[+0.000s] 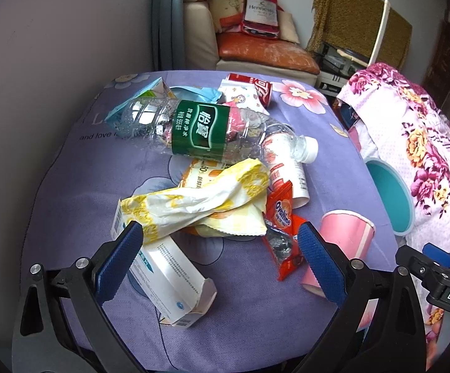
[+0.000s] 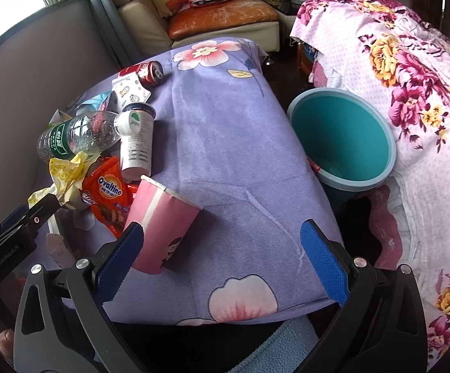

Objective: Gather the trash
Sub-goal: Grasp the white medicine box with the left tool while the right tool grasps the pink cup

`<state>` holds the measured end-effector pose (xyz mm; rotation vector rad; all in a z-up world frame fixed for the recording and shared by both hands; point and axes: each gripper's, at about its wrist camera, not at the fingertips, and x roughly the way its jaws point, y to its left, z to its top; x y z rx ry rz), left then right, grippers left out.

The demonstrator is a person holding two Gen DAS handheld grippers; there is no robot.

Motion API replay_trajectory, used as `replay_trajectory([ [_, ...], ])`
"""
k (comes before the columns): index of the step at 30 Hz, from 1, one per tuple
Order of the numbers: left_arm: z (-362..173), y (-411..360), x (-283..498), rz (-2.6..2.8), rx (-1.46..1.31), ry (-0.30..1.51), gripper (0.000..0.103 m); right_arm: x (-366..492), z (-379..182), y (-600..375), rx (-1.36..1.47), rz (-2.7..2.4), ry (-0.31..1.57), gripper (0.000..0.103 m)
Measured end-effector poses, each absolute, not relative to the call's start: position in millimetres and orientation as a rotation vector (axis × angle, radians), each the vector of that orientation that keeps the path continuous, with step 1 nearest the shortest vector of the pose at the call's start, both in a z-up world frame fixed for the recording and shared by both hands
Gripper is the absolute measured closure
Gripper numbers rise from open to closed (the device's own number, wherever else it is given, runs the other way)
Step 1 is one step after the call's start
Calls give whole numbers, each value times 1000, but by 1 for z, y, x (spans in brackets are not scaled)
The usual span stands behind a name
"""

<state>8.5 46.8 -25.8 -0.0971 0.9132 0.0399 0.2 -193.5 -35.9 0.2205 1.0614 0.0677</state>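
Note:
Trash lies piled on a purple flowered table (image 1: 94, 186): a clear plastic bottle with a green label (image 1: 203, 130), a yellow-white crumpled wrapper (image 1: 200, 199), an orange Ovaltine packet (image 1: 284, 217), a white box (image 1: 169, 276), a pink paper cup (image 1: 346, 236) on its side, a white cup (image 2: 136, 143) and a red can (image 2: 150, 73). My left gripper (image 1: 221, 264) is open just in front of the wrapper and the box. My right gripper (image 2: 221, 261) is open above the table's near edge, its left finger beside the pink cup (image 2: 162, 223). A teal bin (image 2: 343, 136) stands right of the table.
A flowered pink cloth (image 2: 411, 93) covers furniture to the right of the bin. A grey panel (image 1: 54, 46) stands behind the table on the left. A sofa with cushions (image 1: 256, 49) is at the back. The table's right half (image 2: 225, 143) is bare cloth.

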Motion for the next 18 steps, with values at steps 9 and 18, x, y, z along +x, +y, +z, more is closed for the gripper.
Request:
replay_trajectory([
  [9,-42,107,1,99,-165,972,4,25,-65,-166,345,205,1174,14],
  [18,-66,142,7,111,-301,1064,4,35,-90,-150,411,273,1260,29],
])
